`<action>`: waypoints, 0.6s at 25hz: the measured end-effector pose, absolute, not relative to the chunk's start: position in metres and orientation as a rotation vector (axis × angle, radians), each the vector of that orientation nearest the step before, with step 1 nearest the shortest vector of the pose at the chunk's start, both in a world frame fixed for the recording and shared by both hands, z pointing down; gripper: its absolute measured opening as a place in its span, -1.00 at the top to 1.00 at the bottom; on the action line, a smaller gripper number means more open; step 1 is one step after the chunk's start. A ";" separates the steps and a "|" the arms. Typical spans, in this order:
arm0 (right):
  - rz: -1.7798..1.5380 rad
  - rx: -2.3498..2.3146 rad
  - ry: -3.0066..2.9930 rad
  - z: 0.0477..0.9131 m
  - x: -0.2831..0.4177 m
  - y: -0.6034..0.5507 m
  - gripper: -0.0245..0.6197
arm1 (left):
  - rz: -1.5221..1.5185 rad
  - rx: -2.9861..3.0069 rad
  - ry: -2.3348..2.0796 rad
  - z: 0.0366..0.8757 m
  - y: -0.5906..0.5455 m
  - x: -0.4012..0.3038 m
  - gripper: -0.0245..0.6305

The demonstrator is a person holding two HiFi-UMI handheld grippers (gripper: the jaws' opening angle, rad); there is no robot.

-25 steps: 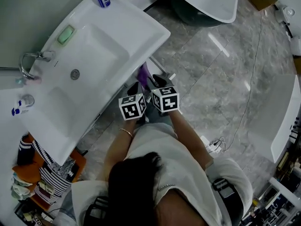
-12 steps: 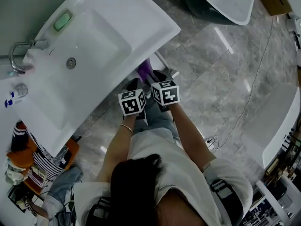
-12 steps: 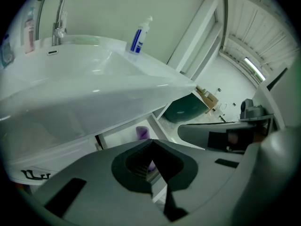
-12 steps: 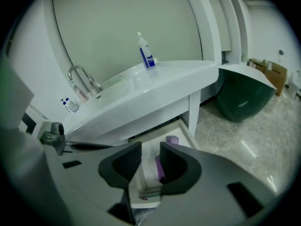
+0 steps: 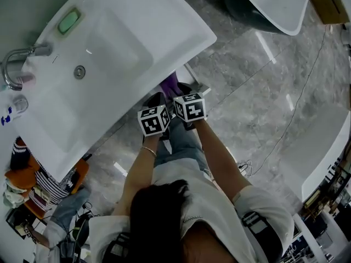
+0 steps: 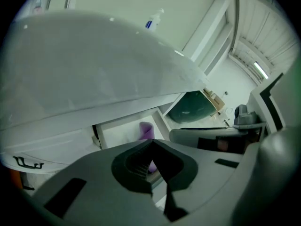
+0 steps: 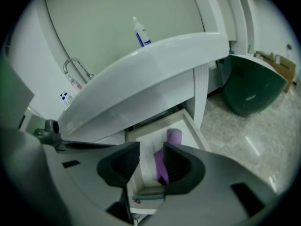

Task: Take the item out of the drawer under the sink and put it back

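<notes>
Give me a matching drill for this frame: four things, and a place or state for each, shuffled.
Things
1. left gripper
2. right gripper
3. purple item
4. green soap bar

Place or state
a. on the sink rim
b. fingers apart
c. lying in the open drawer
d. fingers together

Pairs: 1-d, 2-b, 3-c, 4-a

Note: the right gripper's fingers have just been opening. The purple item shows in the gap between them but is not gripped.
</notes>
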State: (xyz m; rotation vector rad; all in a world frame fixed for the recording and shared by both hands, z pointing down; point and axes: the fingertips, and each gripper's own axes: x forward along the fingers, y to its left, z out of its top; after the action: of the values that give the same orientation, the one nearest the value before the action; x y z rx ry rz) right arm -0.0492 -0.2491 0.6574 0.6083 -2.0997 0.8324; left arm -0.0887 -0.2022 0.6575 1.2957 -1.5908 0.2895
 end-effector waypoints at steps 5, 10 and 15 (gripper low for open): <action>0.836 0.594 -2.074 0.680 -0.054 -0.255 0.46 | 0.305 1.254 -1.577 0.682 -0.207 -0.092 0.92; 0.838 0.566 -2.057 0.699 -0.053 -0.266 0.40 | 0.322 1.222 -1.564 0.695 -0.212 -0.091 0.92; 0.846 0.558 -2.009 0.729 -0.051 -0.268 0.38 | 0.332 1.216 -1.551 0.712 -0.214 -0.086 0.92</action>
State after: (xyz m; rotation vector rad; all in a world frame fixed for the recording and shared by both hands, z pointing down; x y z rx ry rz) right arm -0.0513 -0.2677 0.7286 0.5583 -2.0093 0.8462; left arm -0.0865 -0.2143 0.7117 1.2156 -1.5513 0.3321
